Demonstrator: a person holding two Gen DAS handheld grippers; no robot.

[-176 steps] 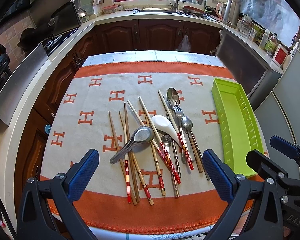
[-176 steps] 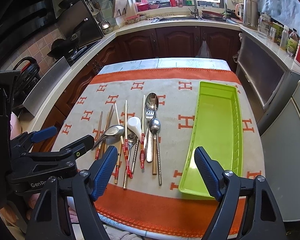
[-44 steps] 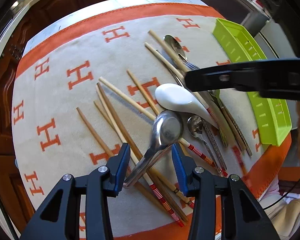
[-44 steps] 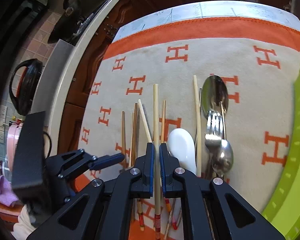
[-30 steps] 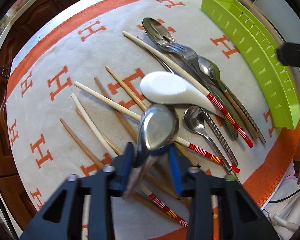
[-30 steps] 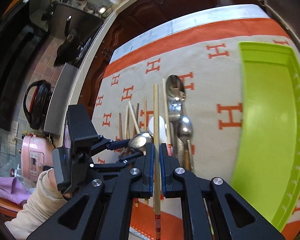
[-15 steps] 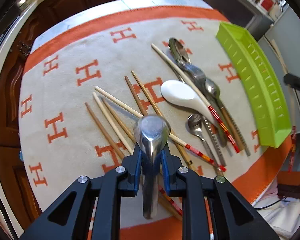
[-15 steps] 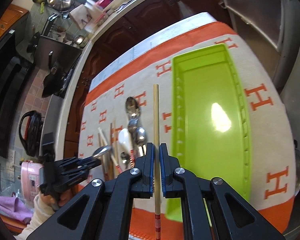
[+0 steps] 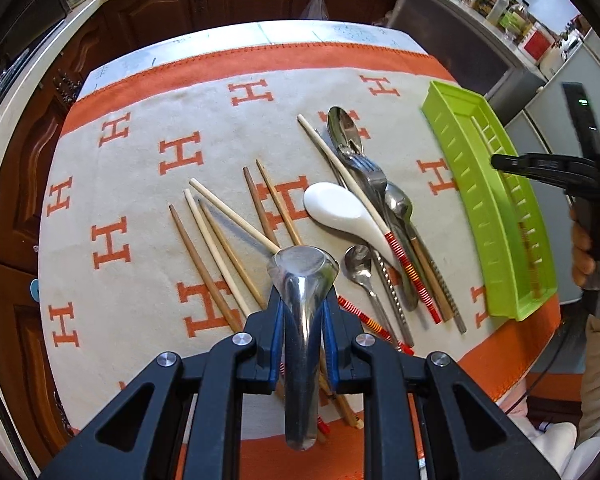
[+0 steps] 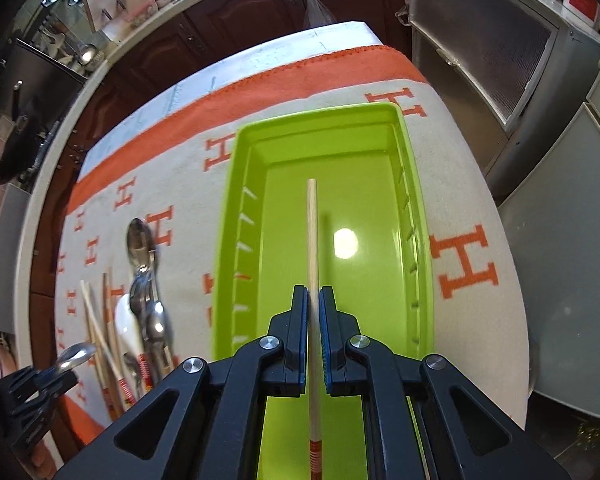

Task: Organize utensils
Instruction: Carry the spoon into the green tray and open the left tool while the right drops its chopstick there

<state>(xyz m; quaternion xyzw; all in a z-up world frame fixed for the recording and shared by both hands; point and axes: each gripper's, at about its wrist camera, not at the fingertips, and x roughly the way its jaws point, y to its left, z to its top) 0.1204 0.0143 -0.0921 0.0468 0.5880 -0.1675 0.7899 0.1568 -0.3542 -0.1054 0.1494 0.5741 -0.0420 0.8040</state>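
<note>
the step in hand is carrying picked utensils to the green tray (image 10: 418, 216). the right gripper (image 10: 313, 312) is clenched on 1 chopstick (image 10: 312, 232), held lengthwise over the tray floor with its pale tip toward 12 o'clock; the tray looks otherwise bare. the left gripper (image 9: 303, 312) grasps a steel spoon (image 9: 302, 280) by its handle, bowl toward 12 o'clock, above the cloth (image 9: 140, 168), with the remaining pile (image 9: 360, 216) at 1 o'clock and the tray at 3 o'clock. next, i judge, the right should lower and release the chopstick flat inside, then the left should bring the spoon across.
</note>
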